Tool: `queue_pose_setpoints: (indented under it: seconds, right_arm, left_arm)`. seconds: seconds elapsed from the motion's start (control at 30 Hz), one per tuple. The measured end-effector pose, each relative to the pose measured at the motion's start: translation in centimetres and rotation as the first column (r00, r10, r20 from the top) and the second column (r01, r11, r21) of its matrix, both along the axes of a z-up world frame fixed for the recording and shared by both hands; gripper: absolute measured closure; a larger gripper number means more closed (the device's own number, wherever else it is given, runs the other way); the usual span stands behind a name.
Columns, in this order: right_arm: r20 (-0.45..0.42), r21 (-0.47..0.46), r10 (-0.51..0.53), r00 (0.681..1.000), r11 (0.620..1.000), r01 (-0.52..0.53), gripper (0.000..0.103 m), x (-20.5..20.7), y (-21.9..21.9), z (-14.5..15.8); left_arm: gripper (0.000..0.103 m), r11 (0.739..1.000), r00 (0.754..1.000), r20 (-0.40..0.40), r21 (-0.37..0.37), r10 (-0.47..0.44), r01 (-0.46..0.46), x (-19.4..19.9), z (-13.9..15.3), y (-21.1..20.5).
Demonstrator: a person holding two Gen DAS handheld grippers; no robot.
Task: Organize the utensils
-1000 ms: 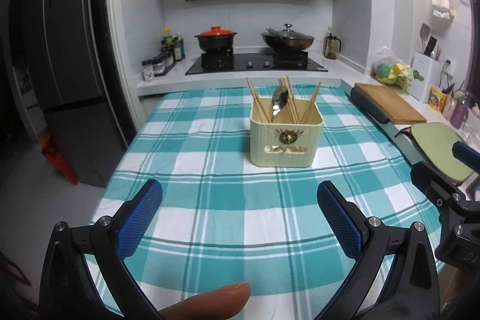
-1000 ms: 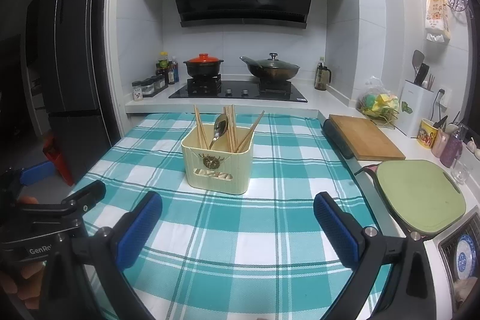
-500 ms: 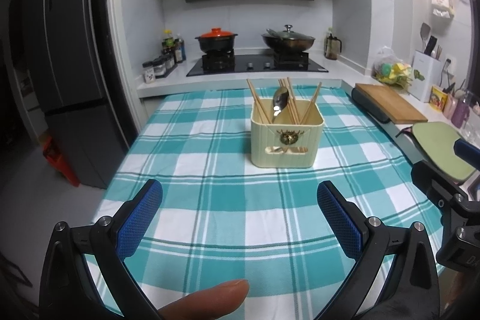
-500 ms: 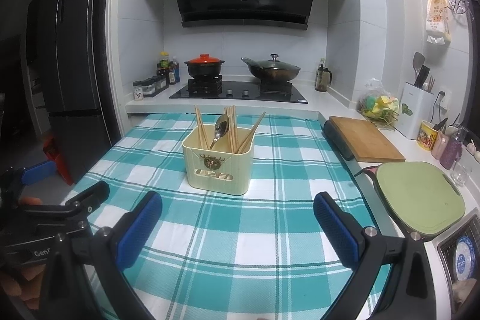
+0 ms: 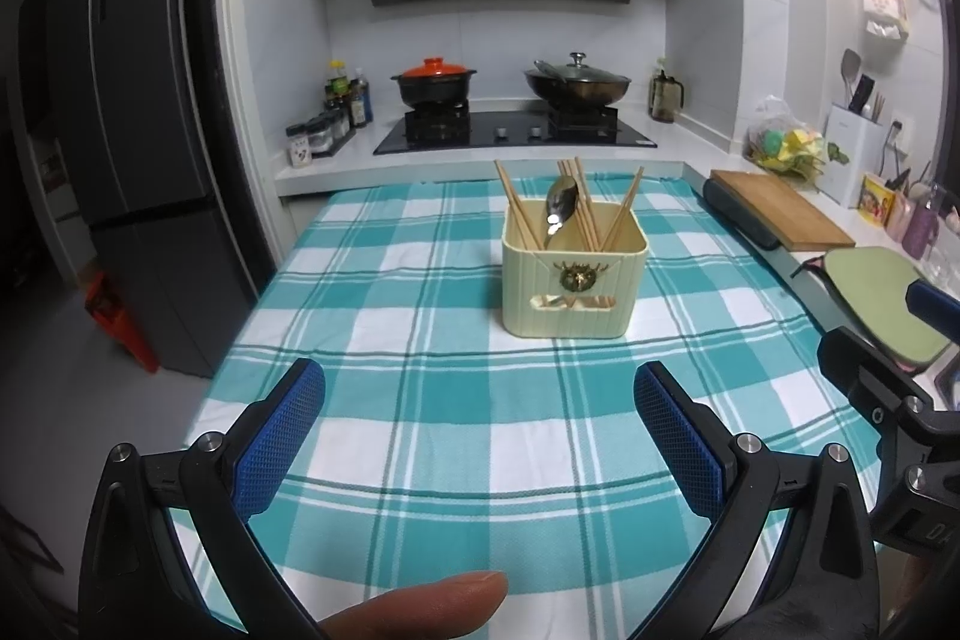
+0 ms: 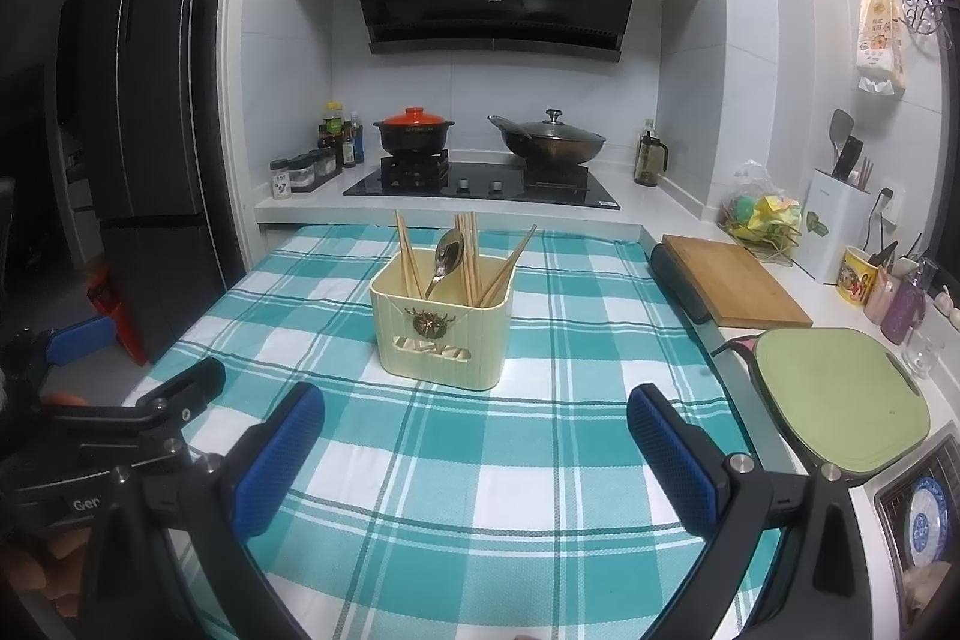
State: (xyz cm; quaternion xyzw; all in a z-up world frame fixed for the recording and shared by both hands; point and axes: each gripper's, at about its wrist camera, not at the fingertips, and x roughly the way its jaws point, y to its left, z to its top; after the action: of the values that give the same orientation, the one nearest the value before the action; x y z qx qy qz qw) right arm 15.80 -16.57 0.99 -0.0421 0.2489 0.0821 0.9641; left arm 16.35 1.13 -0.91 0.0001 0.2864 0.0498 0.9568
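A cream utensil holder (image 5: 573, 283) stands on the teal checked tablecloth (image 5: 432, 400), mid-table; it also shows in the right wrist view (image 6: 441, 322). Several wooden chopsticks (image 5: 585, 211) and a metal spoon (image 5: 559, 208) stand upright in it, also seen in the right wrist view as chopsticks (image 6: 468, 250) and spoon (image 6: 447, 256). My left gripper (image 5: 480, 436) is open and empty, well short of the holder. My right gripper (image 6: 477, 445) is open and empty, also short of it.
A wooden cutting board (image 6: 732, 277) and a green board (image 6: 834, 397) lie on the counter to the right. A stove with a red-lidded pot (image 6: 414, 133) and a wok (image 6: 549, 142) is behind. A fridge (image 5: 138, 160) stands left.
Both grippers have risen and drawn back a little; the holder sits slightly lower in both views. Nothing was grasped or released.
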Motion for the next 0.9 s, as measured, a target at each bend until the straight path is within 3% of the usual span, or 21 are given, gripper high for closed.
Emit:
queue_pose_setpoints:
  seconds: [0.9]
  right_arm:
    - [0.006,-0.008,0.007,1.0,1.0,-0.007,0.0,-0.11,0.23,-0.02]
  left_arm:
    - [0.0,1.0,1.0,-0.004,-0.002,-0.001,0.001,0.02,-0.05,-0.17]
